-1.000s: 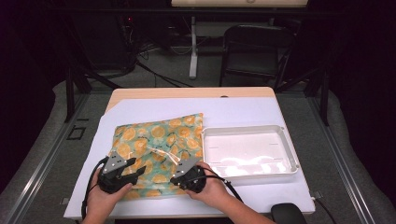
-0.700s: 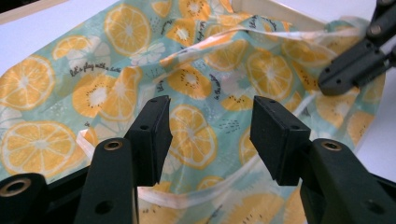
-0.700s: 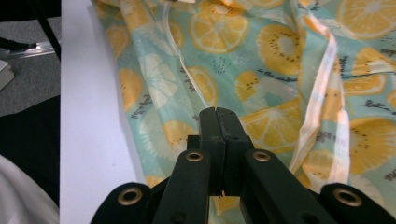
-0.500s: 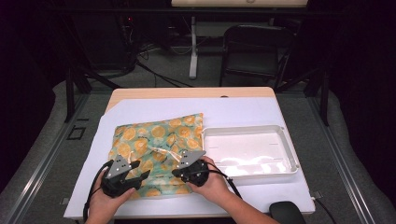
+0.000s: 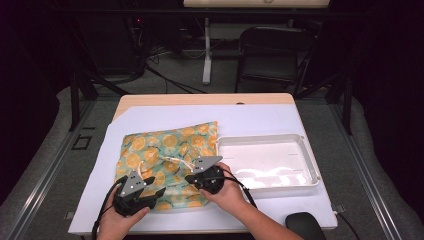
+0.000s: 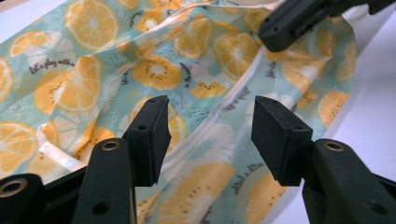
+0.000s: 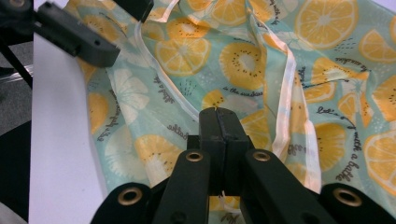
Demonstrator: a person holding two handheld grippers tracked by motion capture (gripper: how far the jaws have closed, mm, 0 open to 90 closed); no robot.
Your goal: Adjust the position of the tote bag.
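While beside the fruit-print bag (image 5: pixel 167 150), a bare white tray (image 5: pixel 310 165); left claw (image 6: pixel 208 135) agape over cloth, right claw (image 7: pixel 219 122) pinched on bag.

There's a shallow white tray (image 5: pixel 310 165) sitting on the white sheet (image 5: pixel 150 120) that covers most of the wooden table (image 5: pixel 200 98). A dark computer mouse (image 5: pixel 305 226) lies by the near right corner, and a black folding chair (image 5: pixel 272 55) stands on the floor behind the table.
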